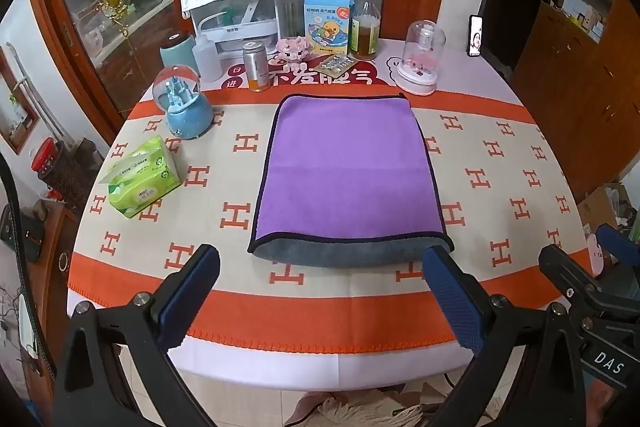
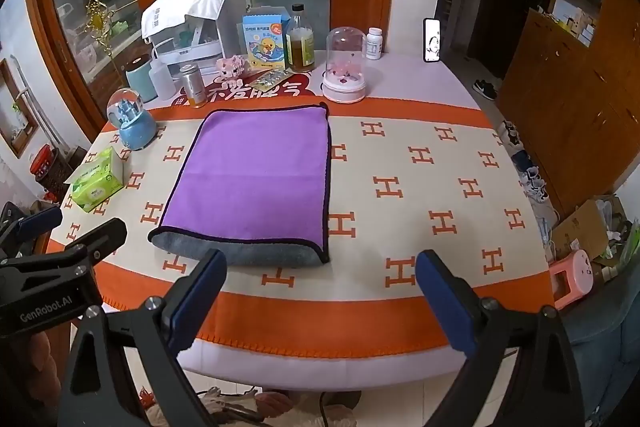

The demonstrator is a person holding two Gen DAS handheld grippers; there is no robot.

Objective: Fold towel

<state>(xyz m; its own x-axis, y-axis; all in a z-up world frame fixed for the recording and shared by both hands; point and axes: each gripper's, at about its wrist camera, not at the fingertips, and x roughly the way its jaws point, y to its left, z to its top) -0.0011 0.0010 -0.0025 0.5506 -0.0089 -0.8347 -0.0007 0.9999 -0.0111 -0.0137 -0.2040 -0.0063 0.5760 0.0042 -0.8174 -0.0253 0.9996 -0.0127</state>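
Note:
A purple towel (image 1: 348,171) with a dark hem lies flat on the table, folded over so its grey underside shows along the near edge. It also shows in the right wrist view (image 2: 256,175). My left gripper (image 1: 320,267) is open and empty, above the table's near edge just in front of the towel. My right gripper (image 2: 320,267) is open and empty, in front of the towel's near right corner. The right gripper's body (image 1: 592,279) shows at the right of the left wrist view.
The table (image 1: 500,187) has an orange and cream H-patterned cloth. A green tissue pack (image 1: 142,177) and blue snow globe (image 1: 184,103) stand left of the towel. Bottles, a duck box (image 1: 328,23), a glass dome (image 1: 420,59) and a phone (image 1: 475,35) line the far edge.

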